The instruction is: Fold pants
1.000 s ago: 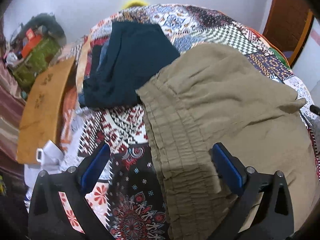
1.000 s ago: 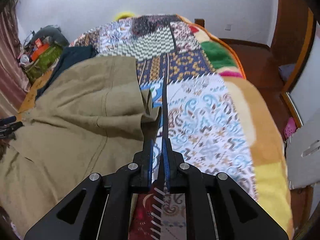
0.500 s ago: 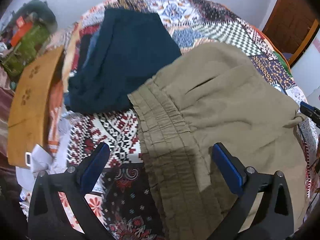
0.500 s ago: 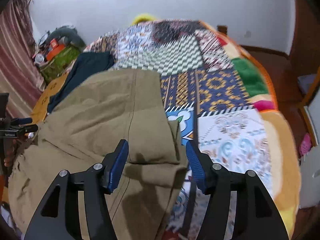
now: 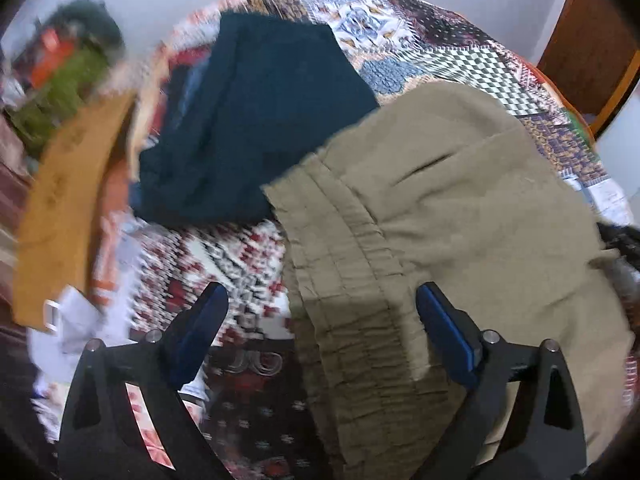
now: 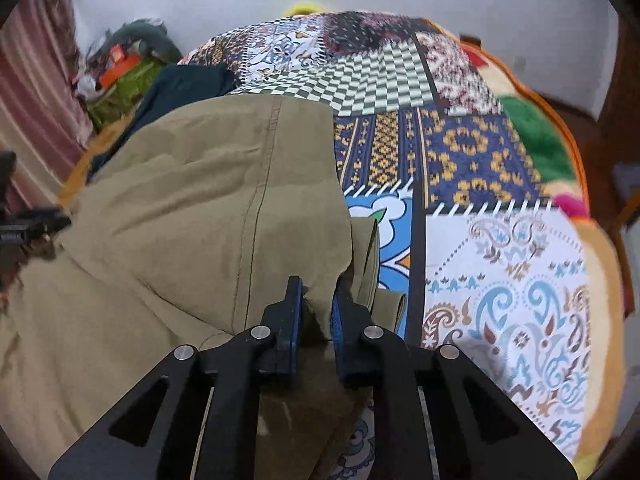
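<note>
Olive-khaki pants [image 5: 460, 216] lie spread on a patchwork bedspread [image 5: 440, 56]. Their gathered elastic waistband [image 5: 348, 280] runs between the fingers of my left gripper [image 5: 320, 320], which is open and just above it. In the right wrist view the pants [image 6: 192, 200] fill the left half. My right gripper [image 6: 316, 304] is shut on a fold of the pants' right edge, with cloth pinched between the blue pads.
A dark navy folded garment [image 5: 256, 120] lies beyond the waistband. A tan wooden board [image 5: 60, 208] and a cluttered pile [image 5: 64, 76] sit at the left bed edge. The bedspread [image 6: 500, 200] lies bare right of the pants. A wooden door [image 5: 592, 40] stands at right.
My right gripper opened, moved left over the pants' edge, then closed on a fold of the cloth. My left gripper stayed open and shifted slightly along the waistband.
</note>
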`<state>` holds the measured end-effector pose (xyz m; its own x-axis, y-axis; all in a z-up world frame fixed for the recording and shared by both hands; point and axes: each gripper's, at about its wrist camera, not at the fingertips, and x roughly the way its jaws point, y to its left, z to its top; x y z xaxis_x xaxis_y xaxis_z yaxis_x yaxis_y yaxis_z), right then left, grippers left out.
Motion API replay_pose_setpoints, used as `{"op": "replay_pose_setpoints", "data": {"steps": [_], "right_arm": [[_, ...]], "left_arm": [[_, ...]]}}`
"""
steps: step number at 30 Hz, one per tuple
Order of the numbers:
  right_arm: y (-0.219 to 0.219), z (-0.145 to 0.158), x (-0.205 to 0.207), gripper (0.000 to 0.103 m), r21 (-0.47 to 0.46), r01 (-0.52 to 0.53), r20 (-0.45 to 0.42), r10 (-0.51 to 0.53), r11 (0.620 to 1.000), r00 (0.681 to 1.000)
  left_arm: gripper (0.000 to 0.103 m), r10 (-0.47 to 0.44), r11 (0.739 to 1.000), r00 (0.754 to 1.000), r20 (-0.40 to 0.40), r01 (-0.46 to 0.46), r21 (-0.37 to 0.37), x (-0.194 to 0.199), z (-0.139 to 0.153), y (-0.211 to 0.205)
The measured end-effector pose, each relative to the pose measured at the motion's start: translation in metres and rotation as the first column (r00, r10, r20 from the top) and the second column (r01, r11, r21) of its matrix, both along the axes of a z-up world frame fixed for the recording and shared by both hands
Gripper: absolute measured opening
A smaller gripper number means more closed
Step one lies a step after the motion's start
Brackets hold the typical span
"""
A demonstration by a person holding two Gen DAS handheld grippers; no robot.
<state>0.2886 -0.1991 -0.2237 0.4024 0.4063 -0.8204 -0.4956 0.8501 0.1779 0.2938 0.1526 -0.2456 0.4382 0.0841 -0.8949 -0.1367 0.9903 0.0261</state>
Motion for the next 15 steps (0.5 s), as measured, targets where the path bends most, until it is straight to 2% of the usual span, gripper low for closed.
{"op": "replay_pose_setpoints", "data": {"steps": [5, 10, 15], "right_arm": [[0.0033, -0.0008, -0.0005, 0.011, -0.062, -0.009, 0.032, 0.011, 0.998, 0.999], [0.002, -0.0092, 0.002, 0.01, -0.066, 0.015, 0.003, -0.014, 0.998, 1.0], [0.0048, -0.0054, 0.0046, 0.012, -0.072, 0.018, -0.021, -0.019, 0.997, 1.0]], "left_arm": [[0.097, 0.029, 0.997, 0.999, 0.025, -0.031, 0.069, -0.0052, 0.0018, -0.0008], [0.097, 0.044, 0.998, 0.999, 0.026, -0.045, 0.035, -0.0068, -0.0024, 0.0054], [0.097, 0.0, 1.0, 1.0, 0.028, 0.0, 0.027, -0.0075, 0.0022, 0.0033]]}}
